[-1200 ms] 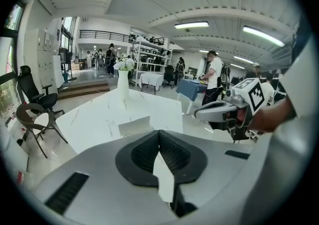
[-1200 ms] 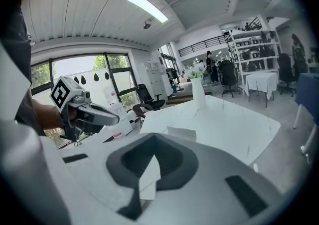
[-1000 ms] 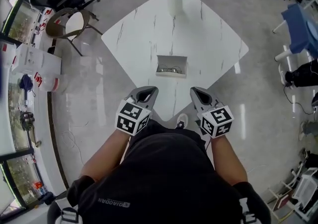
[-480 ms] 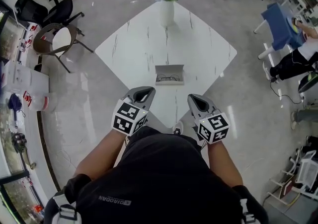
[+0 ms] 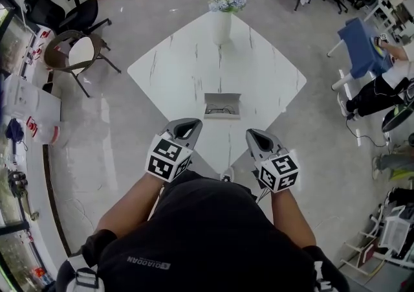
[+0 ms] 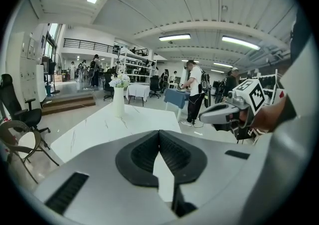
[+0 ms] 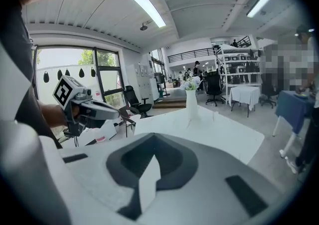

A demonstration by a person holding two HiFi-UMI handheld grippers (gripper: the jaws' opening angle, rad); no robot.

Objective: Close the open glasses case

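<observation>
Progress: nothing done yet; the lid needs folding down.
Left gripper (image 5: 196, 122): short of the case; dark ribbed fingers (image 6: 142, 155) clenched tip to tip, empty.
Glasses case (image 5: 222, 105): open near the desk's near corner, spectacles inside; shallow grey rectangle, stiff-looking.
Desk (image 5: 187, 64): glossy white, grey-veined square.
Right gripper (image 5: 251, 133): fingers pressed together, holding nothing.

I'm seeing bare table (image 5: 187, 70) top lying open ahead of left gripper (image 5: 184, 129) and right gripper (image 5: 258, 138). Glasses case (image 5: 222, 106) sitting just ahead, between both claws. Vase (image 5: 222, 24) standing far beyond case, at far corner. Chair (image 5: 76, 48) standing well off to left claw's left, apart from table.
</observation>
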